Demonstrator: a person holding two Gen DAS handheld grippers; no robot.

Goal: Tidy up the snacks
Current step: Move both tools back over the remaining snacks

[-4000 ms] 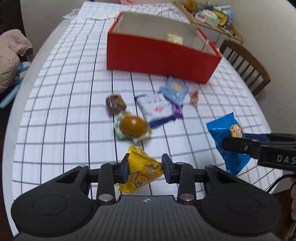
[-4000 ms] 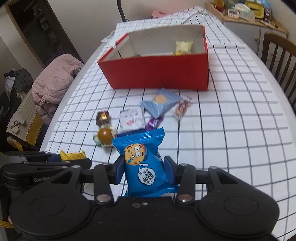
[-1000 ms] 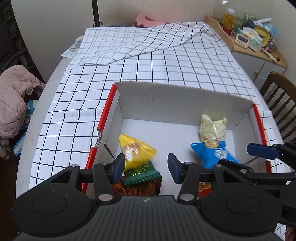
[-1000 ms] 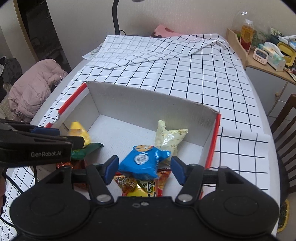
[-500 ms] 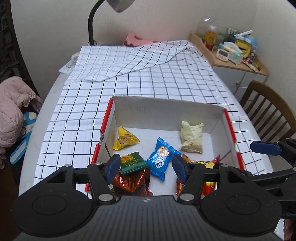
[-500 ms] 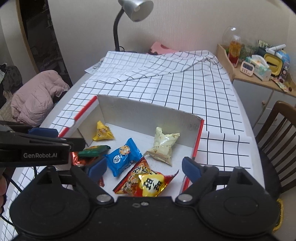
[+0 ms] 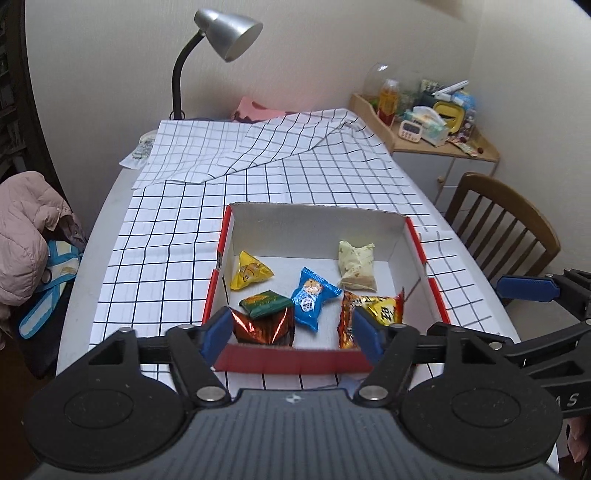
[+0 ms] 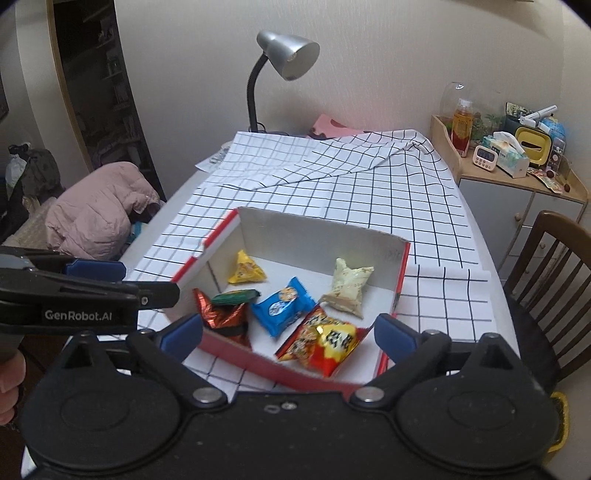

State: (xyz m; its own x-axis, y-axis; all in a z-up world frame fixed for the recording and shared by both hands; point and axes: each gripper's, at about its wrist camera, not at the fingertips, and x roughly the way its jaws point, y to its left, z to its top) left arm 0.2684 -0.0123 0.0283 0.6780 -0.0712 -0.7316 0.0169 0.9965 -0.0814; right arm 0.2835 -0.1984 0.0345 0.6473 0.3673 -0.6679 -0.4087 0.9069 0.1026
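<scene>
A red box (image 7: 291,360) (image 8: 218,230) with white inner walls stands on the checked tablecloth. Inside lie a yellow packet (image 7: 251,273) (image 8: 246,272), a blue cookie packet (image 7: 312,295) (image 8: 282,306), a cream packet (image 7: 356,264) (image 8: 347,286), a green packet (image 7: 264,302) (image 8: 236,296), a shiny red-brown packet (image 7: 264,326) (image 8: 221,314) and an orange-red bag (image 7: 373,308) (image 8: 325,341). My left gripper (image 7: 291,334) hangs above the box's near wall, its jaws opening with nothing between them. My right gripper (image 8: 290,336) is also opening, wide and empty, beside it.
A grey desk lamp (image 7: 225,33) (image 8: 288,53) stands at the table's far end. A wooden chair (image 7: 502,225) (image 8: 554,273) is at the right. A cluttered side cabinet (image 7: 436,125) (image 8: 517,158) stands behind it. A pink jacket (image 7: 26,229) (image 8: 96,210) lies at the left.
Both grippers let go of the yellow and blue packets into the box, opened wide, and drew back and up. More of the room and the lamp shows now.
</scene>
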